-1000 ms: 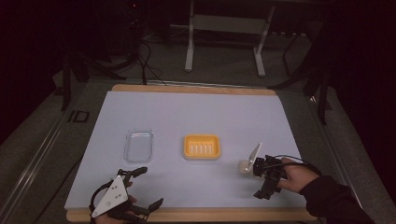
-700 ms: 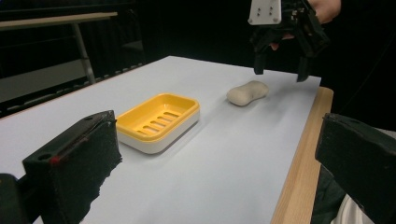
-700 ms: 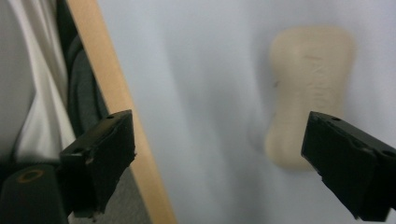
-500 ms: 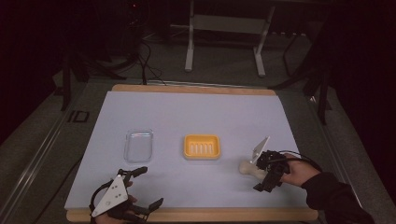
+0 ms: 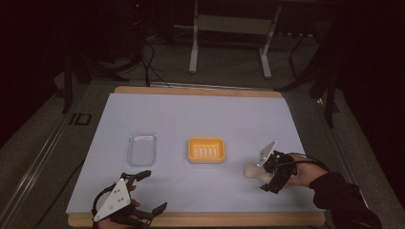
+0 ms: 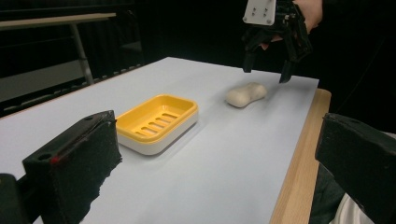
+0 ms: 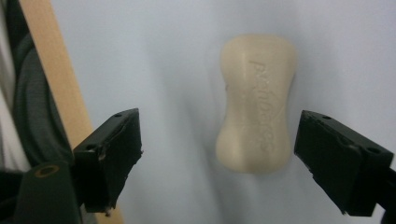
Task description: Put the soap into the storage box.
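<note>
On the surface (image 5: 200,119) in the high view: right gripper (image 5: 273,172) has shifted toward the far-right edge since a second ago, now poised over the soap bar (image 5: 254,171); likely a pickup.
Left gripper view: left gripper (image 6: 219,154) wide open, empty; yellow soap dish (image 6: 156,122) ahead.
Right gripper view: jaws spread wide, soap between them, untouched.

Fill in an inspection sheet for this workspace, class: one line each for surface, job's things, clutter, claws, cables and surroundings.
Surface: pale blue mat on a wood-edged table.
Job's things: bar of soap lying flat; empty yellow soap dish; clear plastic lid left of it.
Clutter: nothing seen.
Claws: right claw open above the soap; left claw open, holding nothing.
Cables: black cable trails from right claw.
Surroundings: dark room, metal stand behind.
</note>
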`<action>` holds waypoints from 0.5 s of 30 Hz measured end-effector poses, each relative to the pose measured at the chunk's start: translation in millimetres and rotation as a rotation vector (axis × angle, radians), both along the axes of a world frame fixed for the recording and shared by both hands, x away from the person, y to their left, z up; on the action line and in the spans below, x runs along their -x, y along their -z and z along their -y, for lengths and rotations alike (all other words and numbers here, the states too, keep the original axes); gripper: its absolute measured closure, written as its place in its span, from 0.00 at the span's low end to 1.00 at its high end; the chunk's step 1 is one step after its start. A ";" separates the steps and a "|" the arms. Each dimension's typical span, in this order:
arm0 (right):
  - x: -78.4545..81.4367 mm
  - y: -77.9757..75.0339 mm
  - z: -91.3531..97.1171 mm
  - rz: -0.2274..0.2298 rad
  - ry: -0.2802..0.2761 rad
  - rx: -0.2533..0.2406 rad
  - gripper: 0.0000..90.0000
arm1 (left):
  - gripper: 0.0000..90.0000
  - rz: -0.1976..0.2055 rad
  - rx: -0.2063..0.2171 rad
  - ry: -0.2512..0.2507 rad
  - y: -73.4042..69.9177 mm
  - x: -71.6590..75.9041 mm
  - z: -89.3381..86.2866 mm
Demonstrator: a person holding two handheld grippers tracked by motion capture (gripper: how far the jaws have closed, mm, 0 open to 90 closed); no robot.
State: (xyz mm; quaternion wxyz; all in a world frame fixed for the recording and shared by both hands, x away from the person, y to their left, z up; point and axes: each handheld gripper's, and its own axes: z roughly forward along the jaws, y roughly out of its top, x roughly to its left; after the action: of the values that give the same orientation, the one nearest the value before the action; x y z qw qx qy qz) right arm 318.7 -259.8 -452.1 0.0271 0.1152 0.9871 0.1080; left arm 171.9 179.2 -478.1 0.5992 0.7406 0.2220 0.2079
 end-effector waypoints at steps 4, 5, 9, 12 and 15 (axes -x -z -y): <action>-2.5 2.7 0.2 0.004 -0.010 0.002 0.18 | 0.00 0.000 -0.001 0.000 0.1 0.0 0.2; -5.2 4.8 0.5 0.003 -0.013 -0.002 0.23 | 0.00 0.000 -0.003 0.001 0.1 0.1 0.3; -7.3 8.8 -0.3 0.010 -0.017 -0.002 0.24 | 0.00 0.001 -0.004 0.000 0.3 0.2 0.4; -11.7 10.6 -0.2 0.018 -0.016 -0.013 0.26 | 0.00 0.001 -0.006 0.001 0.4 0.3 0.4; -15.0 11.0 0.2 0.029 -0.024 -0.022 0.31 | 0.00 0.001 -0.006 0.002 0.4 0.5 0.4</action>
State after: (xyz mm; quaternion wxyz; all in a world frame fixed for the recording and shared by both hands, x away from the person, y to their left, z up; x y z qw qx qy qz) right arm 333.8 -260.0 -463.1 0.0386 0.1020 0.9867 0.1206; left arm 171.5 178.8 -478.5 0.5973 0.7426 0.2201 0.2082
